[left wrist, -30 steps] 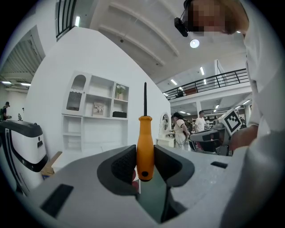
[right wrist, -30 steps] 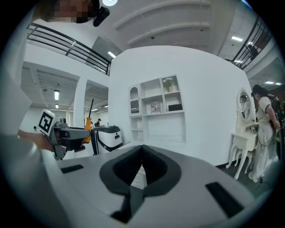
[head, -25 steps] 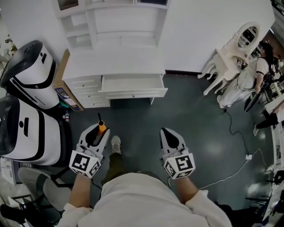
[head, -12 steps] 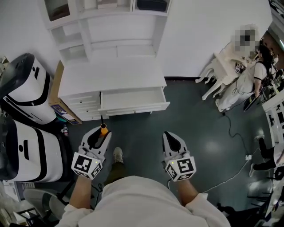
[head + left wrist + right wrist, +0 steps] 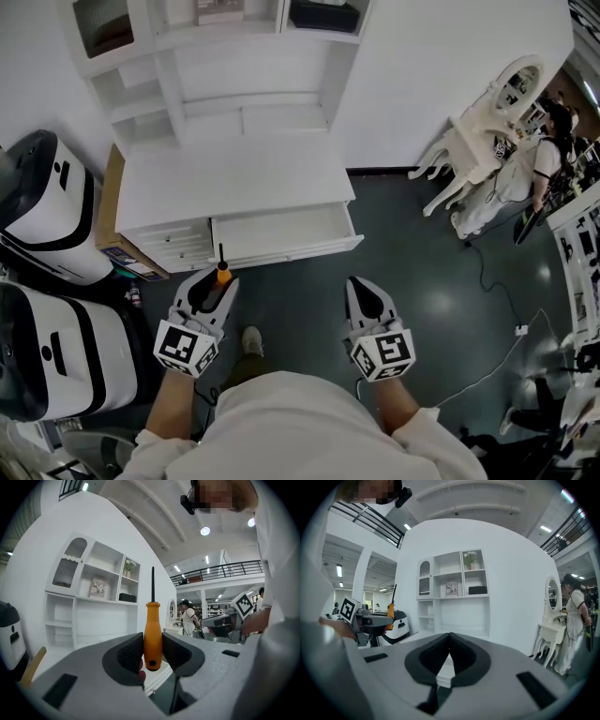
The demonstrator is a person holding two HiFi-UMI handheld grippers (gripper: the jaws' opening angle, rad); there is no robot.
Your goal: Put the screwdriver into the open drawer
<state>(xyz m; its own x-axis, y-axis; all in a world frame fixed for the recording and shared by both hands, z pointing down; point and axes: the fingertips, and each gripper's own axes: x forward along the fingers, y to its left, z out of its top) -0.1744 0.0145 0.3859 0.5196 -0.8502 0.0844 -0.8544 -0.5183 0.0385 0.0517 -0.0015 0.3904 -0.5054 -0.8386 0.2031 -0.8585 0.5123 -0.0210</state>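
My left gripper [image 5: 215,289] [image 5: 153,651] is shut on the orange handle of a screwdriver [image 5: 222,272] [image 5: 152,632], whose dark shaft points up and toward the desk. The open drawer [image 5: 281,231] of the white desk [image 5: 230,178] stands pulled out just beyond the screwdriver's tip, showing a bare white inside. My right gripper [image 5: 364,298] [image 5: 449,652] is shut with nothing in it, held over the dark floor to the right. From the right gripper view the screwdriver [image 5: 391,606] shows at the left.
White shelving [image 5: 220,56] rises behind the desk. Two large white-and-black machines [image 5: 47,281] stand at the left. A white dressing table with a mirror [image 5: 487,122] and a person [image 5: 548,150] are at the right. A cable [image 5: 506,309] runs across the floor.
The view has moved closer to the desk; the drawer now lies nearer the left gripper and the screwdriver's tip. Both grippers keep their hold and spacing.
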